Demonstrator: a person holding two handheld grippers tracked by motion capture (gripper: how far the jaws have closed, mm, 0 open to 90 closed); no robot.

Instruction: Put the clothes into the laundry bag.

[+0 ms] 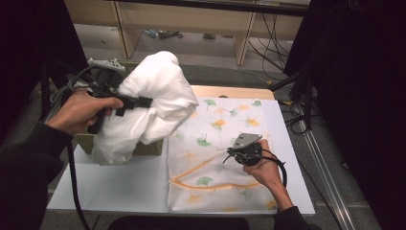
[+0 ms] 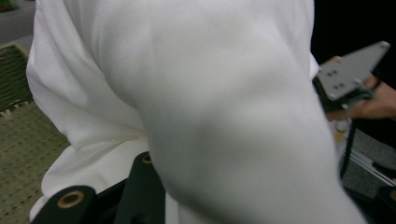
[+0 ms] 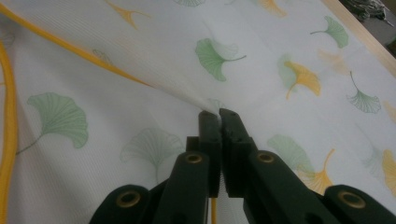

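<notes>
The left hand-held gripper (image 1: 143, 102) clamps a soft, light white pillow (image 1: 153, 96) aloft, left of the ginkgo-print pillowcase (image 1: 220, 158) on the bench (image 1: 119, 184); the right hand-held gripper (image 1: 229, 154) pinches the limp pillowcase's top layer, likely best held near its opening.

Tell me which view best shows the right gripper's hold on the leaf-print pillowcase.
The right gripper view: the right gripper has its jaws shut on a raised pinch of the leaf-print pillowcase, seen close up. The high view shows that gripper resting over the pillowcase, the pinch itself too small to see. The left gripper view shows its grey plate.
</notes>
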